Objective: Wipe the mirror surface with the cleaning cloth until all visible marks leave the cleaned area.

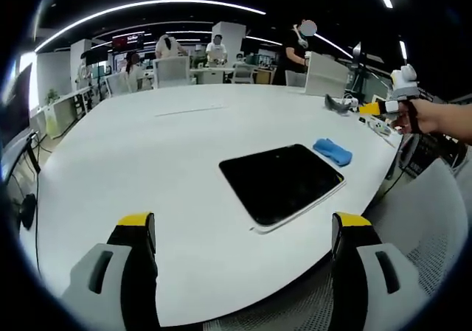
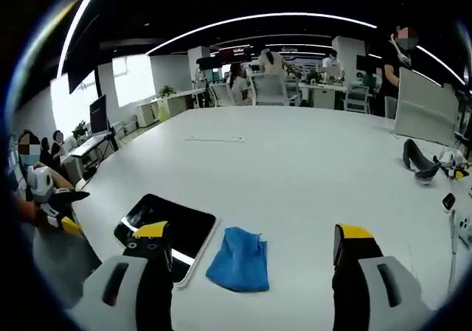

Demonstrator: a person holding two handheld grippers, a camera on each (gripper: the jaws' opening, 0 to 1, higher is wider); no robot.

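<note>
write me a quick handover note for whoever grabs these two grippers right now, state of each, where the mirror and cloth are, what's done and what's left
Left gripper: open, holding nothing, above the near edge of the white table, facing the mirror.
Right gripper: open, holding nothing, over the table just short of the cloth.
Mirror: dark rectangular panel lying flat on the table near its edge. Any marks on it are too small to tell.
Cleaning cloth: blue, crumpled, on the table right beside the mirror's short edge, not on it.
Done: nothing yet; cloth not picked up.
Left: probably take the cloth with the right gripper, wipe the mirror until the marks are gone, keep both things in view.
</note>
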